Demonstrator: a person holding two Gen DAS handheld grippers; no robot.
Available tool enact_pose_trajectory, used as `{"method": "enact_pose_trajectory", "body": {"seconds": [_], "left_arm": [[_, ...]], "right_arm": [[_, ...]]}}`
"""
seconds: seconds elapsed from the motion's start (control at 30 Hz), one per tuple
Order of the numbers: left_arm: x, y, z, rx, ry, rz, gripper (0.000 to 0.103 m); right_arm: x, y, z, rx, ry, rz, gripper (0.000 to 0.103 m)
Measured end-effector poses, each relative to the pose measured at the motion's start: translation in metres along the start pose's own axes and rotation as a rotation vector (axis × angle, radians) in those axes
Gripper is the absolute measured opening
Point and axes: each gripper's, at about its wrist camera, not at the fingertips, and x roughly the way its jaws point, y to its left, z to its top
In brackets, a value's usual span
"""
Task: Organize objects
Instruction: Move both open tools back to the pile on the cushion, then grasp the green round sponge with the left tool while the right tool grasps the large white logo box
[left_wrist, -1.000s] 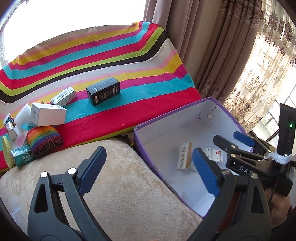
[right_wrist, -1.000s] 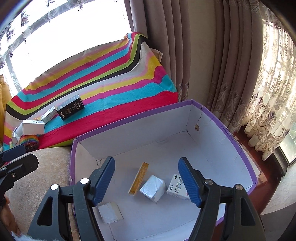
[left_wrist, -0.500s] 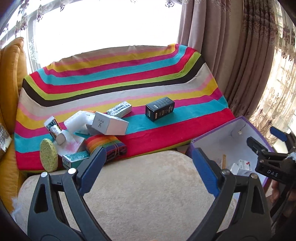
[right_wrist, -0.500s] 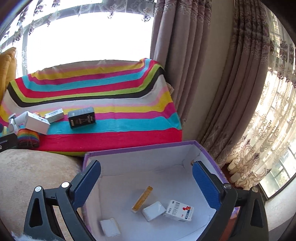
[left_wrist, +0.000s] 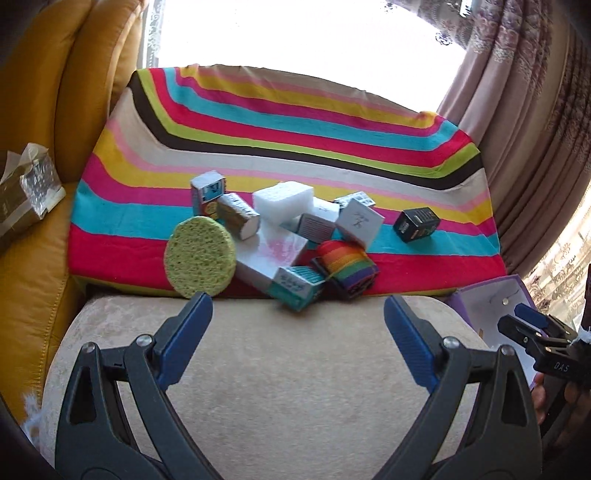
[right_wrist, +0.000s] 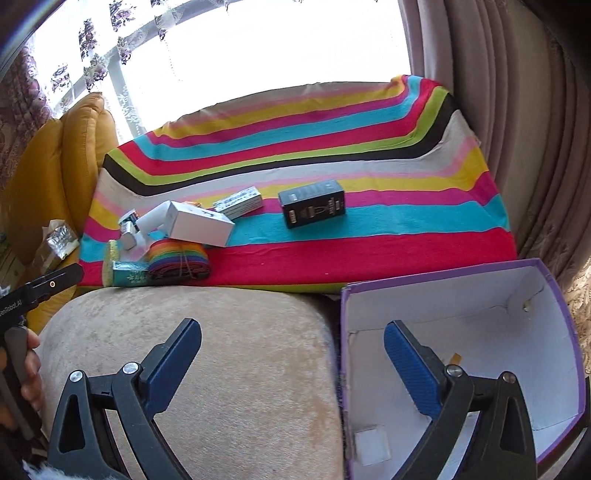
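Left gripper (left_wrist: 298, 325): jaws wide, empty.
Right gripper (right_wrist: 292, 343): jaws wide, empty.
Black rectangular carton (right_wrist: 312, 203): lying flat, long axis along the striped cloth (right_wrist: 369, 147).

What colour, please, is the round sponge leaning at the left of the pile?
The round sponge is light yellow-green, clearest in the left wrist view.

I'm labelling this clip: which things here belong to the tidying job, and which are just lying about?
Job:
purple box
black carton
green round sponge
rainbow cloth roll
white foam block
teal carton

Lying about:
striped blanket
curtains
yellow cushion
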Motion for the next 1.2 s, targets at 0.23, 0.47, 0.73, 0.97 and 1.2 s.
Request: {"method": "enact_pose_trajectory", "body": {"seconds": [0.23, 0.47, 0.73, 0.97, 1.2], "left_arm": [[0.018, 0.054, 0.012, -0.09, 0.049, -0.004, 0.095], [0.049, 0.089, 0.024, -0.13, 0.149, -0.043, 0.096], [0.073, 0.1, 0.033, -0.118, 0.227, -0.105, 0.1], [0.09, 0.108, 0.035, -0.145, 0.287, -0.14, 0.101], [0.098, 0.11, 0.039, -0.138, 0.302, -0.154, 0.101]], "right_arm": [[0.036, 0.025, 0.015, 0.031, 0.09, 0.141, 0.101], [0.064, 0.047, 0.042, 0.001, 0.112, 0.281, 0.101], [0.099, 0.06, 0.068, -0.035, 0.166, 0.366, 0.101], [0.127, 0.058, 0.087, -0.037, 0.198, 0.378, 0.101], [0.15, 0.064, 0.101, -0.081, 0.22, 0.377, 0.101]]}}
